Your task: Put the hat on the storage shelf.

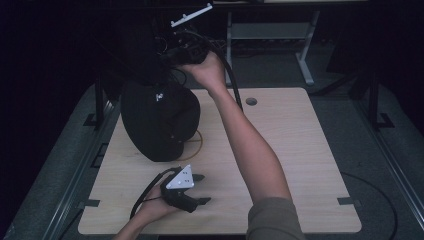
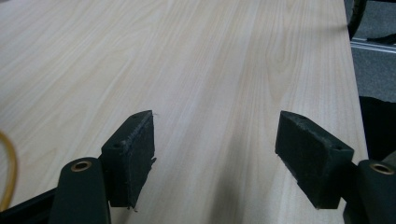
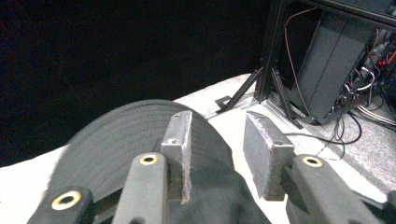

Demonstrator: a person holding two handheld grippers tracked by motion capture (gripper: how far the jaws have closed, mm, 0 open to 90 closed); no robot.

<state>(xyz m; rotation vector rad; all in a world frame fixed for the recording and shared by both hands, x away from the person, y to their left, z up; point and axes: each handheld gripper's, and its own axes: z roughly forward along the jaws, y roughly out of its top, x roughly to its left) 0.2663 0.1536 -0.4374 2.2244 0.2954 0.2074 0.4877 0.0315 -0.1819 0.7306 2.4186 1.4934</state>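
Observation:
A large black fabric item sits on the left half of the wooden table, rising tall at the back. My right gripper is held high at its top, far side. In the right gripper view its jaws stand apart with a bare gap between the pads, and the black fabric lies just below and to the left of them. My left gripper rests near the table's front edge, open, with only bare wood between its pads. A thin yellow ring peeks out from under the black item.
A round cable hole marks the table's far side. A metal desk frame stands behind the table. Black cases and loose cables are on the floor beyond. The yellow ring curves in at the left gripper view's left edge.

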